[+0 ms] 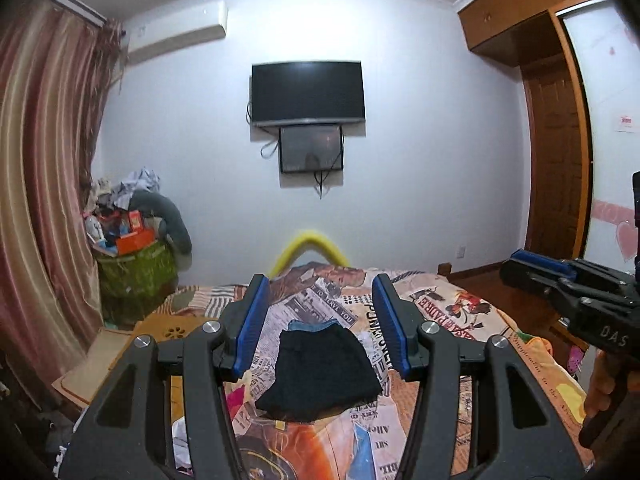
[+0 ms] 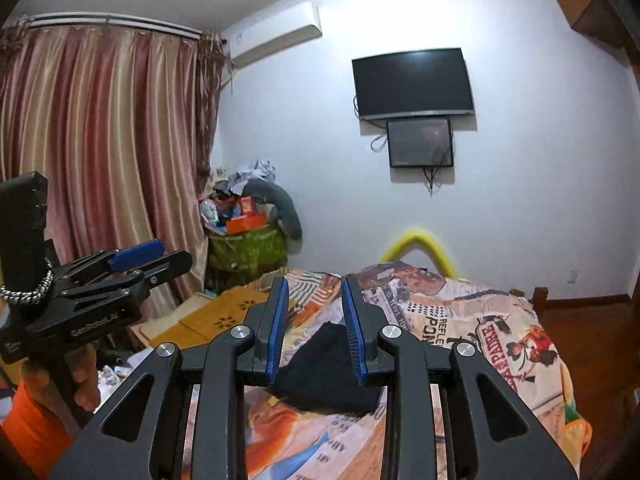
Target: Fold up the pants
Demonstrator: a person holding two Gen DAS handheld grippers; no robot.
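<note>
pants (image 2: 328,376) folded on bed (image 2: 480,320) | right hand-held gripper (image 2: 315,320) empty, parted

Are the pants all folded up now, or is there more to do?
They look done. The dark pants lie in a small folded bundle on the patterned bed cover. Nothing is in hand: the left gripper and the right gripper are both open and empty, up above the bed. At most, the bundle's uneven edges could use a little tidying.

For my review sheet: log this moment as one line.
pants: folded, on bed | left gripper: open, empty | right gripper: open, empty | both raised off pants
</note>
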